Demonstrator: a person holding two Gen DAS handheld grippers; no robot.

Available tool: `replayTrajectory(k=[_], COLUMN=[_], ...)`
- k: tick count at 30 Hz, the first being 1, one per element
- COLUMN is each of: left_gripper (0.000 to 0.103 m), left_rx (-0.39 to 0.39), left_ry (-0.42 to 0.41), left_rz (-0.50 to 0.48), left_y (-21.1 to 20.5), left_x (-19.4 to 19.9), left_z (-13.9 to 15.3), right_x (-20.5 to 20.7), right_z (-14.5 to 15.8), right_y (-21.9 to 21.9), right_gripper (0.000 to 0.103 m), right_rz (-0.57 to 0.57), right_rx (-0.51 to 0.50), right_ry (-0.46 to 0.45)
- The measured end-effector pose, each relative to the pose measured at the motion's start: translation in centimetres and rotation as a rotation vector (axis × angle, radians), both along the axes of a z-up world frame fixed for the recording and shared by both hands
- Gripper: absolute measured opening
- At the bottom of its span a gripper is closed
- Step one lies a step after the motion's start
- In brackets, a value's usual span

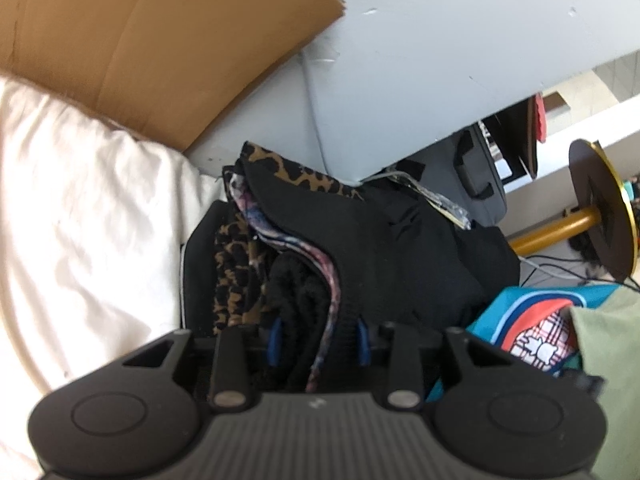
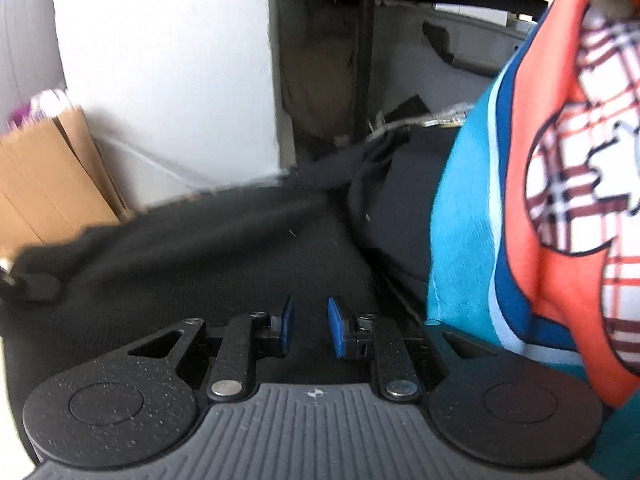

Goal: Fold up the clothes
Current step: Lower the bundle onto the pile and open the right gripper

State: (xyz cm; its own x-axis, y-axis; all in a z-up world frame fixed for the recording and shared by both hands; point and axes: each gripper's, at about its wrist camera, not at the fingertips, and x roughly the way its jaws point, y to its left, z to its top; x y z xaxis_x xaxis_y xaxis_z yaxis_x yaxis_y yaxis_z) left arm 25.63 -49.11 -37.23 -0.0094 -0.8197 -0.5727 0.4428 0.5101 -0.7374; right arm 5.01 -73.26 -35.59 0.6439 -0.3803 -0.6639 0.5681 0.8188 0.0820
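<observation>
Left tongs [image 1: 319, 340] apart around bunched black knit [image 1: 296, 320] in a clothes pile [image 1: 360, 240], right tongs [image 2: 311, 328] apart, empty, over black fabric [image 2: 200, 248] beside a teal shirt [image 2: 464, 240]

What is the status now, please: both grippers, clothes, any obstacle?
Left hand-held gripper open, pushed into the clothes pile. Right hand-held gripper open over black garment, gripping nothing. Teal printed shirt crowding its right side.
</observation>
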Motion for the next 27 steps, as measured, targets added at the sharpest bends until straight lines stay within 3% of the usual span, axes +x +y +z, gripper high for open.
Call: replayTrajectory(k=[6, 12, 20, 23, 27], left_gripper=[0.039, 0.043, 0.061, 0.060, 0.051], left_rx=[0.017, 0.009, 0.006, -0.037, -0.078], left_ry=[-0.038, -0.080, 0.000, 0.046, 0.107], left_rz=[-0.004, 0.019, 0.051, 0.075, 0.133], left_y=[0.7, 2.0, 0.6, 0.0, -0.7], left_x=[0.4, 1.2, 2.9, 3.4, 4.2], left_z=[0.9, 1.9, -0.1, -1.2, -2.5], right_x=[-0.4, 0.7, 0.9, 0.8, 0.8], right_z=[2.0, 1.6, -0.4, -0.7, -0.9], right_y=[2.8, 5.8, 7.0, 7.0, 7.1], right_gripper=[0.026, 0.026, 0.026, 0.027, 0.027], right_rz=[0.044, 0.110, 0.087, 0.077, 0.068], right_rx=[0.061, 0.106, 0.149, 0.159, 0.156], right_ry=[-0.105, -0.154, -0.184, -0.194, -0.189])
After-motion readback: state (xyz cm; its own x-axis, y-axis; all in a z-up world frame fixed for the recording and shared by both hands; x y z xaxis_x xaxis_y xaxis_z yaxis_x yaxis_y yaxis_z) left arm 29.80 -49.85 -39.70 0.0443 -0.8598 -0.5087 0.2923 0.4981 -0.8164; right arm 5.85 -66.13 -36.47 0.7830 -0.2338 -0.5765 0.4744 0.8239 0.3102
